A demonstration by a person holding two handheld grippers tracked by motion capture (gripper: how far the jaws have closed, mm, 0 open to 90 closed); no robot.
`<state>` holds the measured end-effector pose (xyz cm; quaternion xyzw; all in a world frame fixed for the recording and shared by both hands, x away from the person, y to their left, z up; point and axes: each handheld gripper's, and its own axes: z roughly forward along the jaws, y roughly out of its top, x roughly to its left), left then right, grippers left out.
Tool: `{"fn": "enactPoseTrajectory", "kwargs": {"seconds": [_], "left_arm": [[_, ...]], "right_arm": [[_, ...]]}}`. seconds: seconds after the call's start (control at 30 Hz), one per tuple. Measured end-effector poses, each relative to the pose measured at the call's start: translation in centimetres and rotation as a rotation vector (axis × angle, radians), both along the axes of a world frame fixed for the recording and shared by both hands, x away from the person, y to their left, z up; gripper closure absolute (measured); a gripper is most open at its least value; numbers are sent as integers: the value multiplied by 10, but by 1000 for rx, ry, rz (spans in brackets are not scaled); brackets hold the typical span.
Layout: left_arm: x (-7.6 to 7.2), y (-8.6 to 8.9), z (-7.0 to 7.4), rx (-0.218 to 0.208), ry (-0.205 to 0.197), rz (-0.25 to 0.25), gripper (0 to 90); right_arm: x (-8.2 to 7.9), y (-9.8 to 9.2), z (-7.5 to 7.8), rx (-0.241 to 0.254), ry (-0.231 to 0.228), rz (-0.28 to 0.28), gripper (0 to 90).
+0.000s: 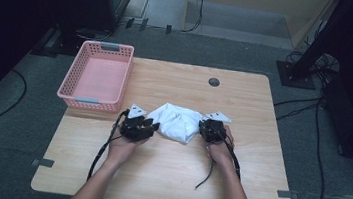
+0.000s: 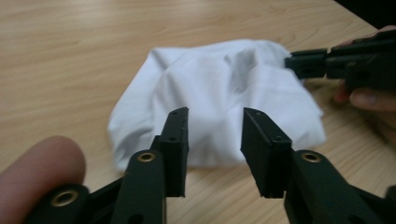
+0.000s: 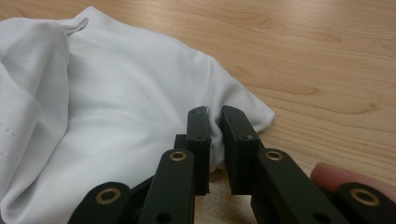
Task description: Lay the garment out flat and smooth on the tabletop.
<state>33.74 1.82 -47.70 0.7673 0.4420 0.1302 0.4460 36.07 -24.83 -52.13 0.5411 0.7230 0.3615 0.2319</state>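
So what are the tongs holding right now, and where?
The right tongs pinch the white cloth at its edge; the left tongs are open, holding nothing.

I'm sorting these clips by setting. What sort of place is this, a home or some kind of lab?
Most likely a lab or recording room, not a home: a bare light wooden table stands on grey carpet, black equipment stands with trailing cables surround it, and a person works a crumpled white cloth with handheld grippers beside a pink plastic basket.

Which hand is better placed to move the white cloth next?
Right: the right gripper fingers already pinch the white cloth edge, while the left gripper is open, off the cloth.
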Motion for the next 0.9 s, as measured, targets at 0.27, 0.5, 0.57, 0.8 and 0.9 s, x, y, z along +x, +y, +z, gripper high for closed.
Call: {"fn": "enactPoseTrajectory", "kwargs": {"seconds": [0.27, 0.5, 0.57, 0.8, 0.9], "left_arm": [[13, -54, -7, 122, -8, -16, 649], [-3, -32, -8, 107, -18, -80, 886], [-11, -19, -5, 65, -7, -92, 892], [-55, 17, -12, 26, 92, -282, 828], [-60, 29, -6, -17, 73, -262, 734]], "right_arm": [[0, -3, 0, 28, 5, 0, 829], [-1, -4, -1, 30, 6, -2, 829], [-1, -4, -1, 26, 3, -1, 829], [-1, -3, 0, 24, 4, -4, 829], [-1, -3, -1, 29, 6, -6, 829]]}}
